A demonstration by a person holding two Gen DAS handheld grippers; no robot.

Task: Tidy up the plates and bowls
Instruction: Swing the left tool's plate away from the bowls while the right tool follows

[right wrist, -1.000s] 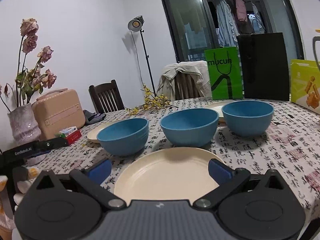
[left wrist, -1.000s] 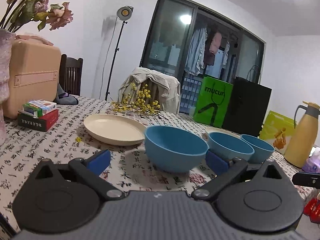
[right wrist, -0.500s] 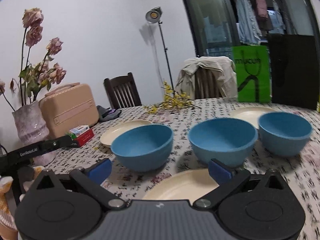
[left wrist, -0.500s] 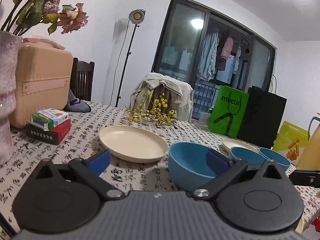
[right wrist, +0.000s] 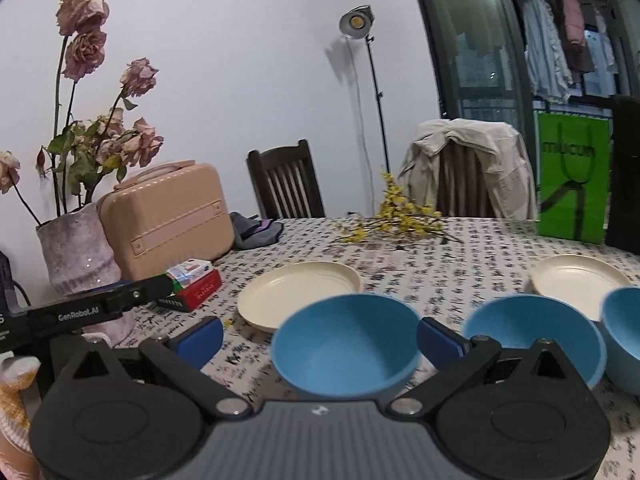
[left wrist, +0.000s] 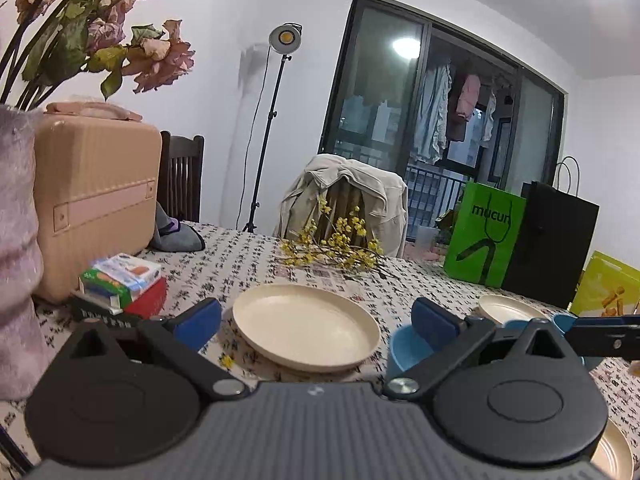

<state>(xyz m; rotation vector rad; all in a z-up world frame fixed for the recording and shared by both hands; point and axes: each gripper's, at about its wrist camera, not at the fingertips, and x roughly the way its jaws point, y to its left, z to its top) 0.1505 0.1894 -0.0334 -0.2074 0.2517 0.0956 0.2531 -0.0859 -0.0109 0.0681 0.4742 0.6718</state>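
Big table under a cloth printed with black characters, carrying everything. At its left end a tan case beside a pale vase of dried roses, with a small stack of boxes in front. Green bag standing at the far right edge; yellow flowering twigs lying near the middle.

Cream plate flat on the cloth, framed between the left gripper's fingers but apart from them. Second cream plate farther right, behind the bowls. Three blue bowls upright in a row: nearest bowl between the right gripper's fingers, middle bowl beside it, third bowl cut off at the frame edge.

Left gripper spread wide, holding nothing. Right gripper likewise spread wide, empty, hovering just short of the nearest bowl.
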